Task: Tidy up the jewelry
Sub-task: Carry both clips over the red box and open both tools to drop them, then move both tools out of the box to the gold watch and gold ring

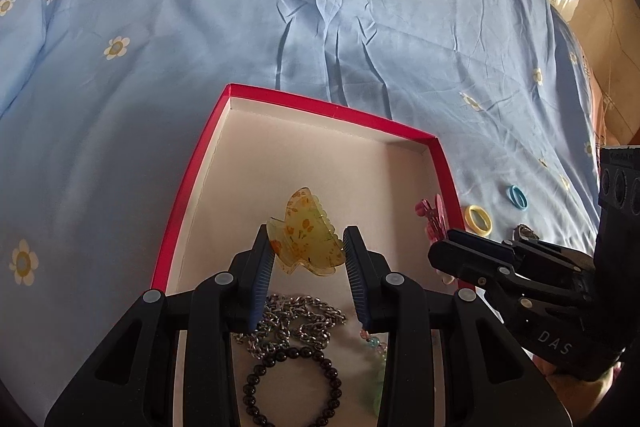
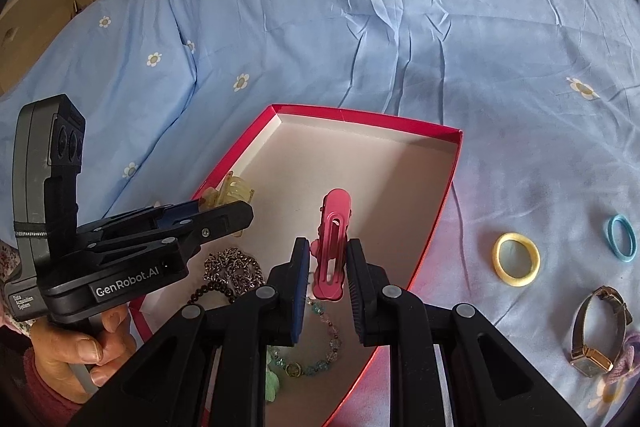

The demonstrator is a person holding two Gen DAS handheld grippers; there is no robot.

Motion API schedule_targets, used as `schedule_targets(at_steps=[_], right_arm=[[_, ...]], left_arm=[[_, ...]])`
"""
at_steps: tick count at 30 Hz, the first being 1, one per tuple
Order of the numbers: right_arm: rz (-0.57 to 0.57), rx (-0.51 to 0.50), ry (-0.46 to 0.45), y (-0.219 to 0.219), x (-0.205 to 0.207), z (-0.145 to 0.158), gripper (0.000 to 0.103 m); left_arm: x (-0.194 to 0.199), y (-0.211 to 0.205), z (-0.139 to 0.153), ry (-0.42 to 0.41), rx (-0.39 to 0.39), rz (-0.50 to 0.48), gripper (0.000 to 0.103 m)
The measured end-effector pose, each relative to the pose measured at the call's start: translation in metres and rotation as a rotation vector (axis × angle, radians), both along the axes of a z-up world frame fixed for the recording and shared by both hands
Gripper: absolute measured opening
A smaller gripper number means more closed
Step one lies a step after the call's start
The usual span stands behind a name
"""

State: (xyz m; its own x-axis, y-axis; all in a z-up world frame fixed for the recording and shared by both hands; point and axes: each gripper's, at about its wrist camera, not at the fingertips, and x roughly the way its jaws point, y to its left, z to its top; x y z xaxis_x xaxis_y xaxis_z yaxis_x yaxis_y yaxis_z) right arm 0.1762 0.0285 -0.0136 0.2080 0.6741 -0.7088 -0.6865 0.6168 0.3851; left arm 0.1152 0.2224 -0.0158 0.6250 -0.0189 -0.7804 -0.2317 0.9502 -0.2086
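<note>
Holding a translucent yellow flowered claw clip (image 1: 306,233) in my left gripper (image 1: 308,247), I hover over the red-rimmed cardboard box (image 1: 332,111). My right gripper (image 2: 329,259) pinches a pink metal hair clip (image 2: 331,247) above that box, beside the chain necklace (image 2: 232,267).

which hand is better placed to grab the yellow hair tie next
Right. The yellow hair tie lies on the bedsheet on the right gripper side, outside the red box; it must first release its pink clip.
</note>
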Motion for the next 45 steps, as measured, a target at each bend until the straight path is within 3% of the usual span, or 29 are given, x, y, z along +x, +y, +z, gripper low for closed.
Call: schedule_targets(at_steps=[18, 25, 28, 35, 41, 45], right_arm=[[0.047, -0.108, -0.004, 0.031, 0.009, -0.027, 0.019], [0.054, -0.101, -0.005, 0.030, 0.008, -0.026, 0.020], [0.052, -0.095, -0.006, 0.028, 0.008, -0.024, 0.022], [0.025, -0.045, -0.004, 0.009, 0.005, -0.009, 0.026], [-0.027, 0.013, -0.004, -0.032, -0.001, 0.010, 0.034], [-0.073, 0.014, -0.007, -0.062, -0.003, 0.015, 0.034]], left_arm=[[0.021, 0.003, -0.020, 0.099, 0.085, -0.003, 0.034], [0.020, 0.002, -0.021, 0.108, 0.094, 0.001, 0.036], [0.020, 0.003, -0.021, 0.109, 0.089, 0.009, 0.046], [0.005, 0.001, 0.000, 0.052, 0.094, 0.041, 0.047], [-0.013, -0.012, 0.021, -0.015, 0.050, 0.049, 0.050], [-0.021, -0.025, 0.030, -0.042, 0.002, 0.029, 0.051]])
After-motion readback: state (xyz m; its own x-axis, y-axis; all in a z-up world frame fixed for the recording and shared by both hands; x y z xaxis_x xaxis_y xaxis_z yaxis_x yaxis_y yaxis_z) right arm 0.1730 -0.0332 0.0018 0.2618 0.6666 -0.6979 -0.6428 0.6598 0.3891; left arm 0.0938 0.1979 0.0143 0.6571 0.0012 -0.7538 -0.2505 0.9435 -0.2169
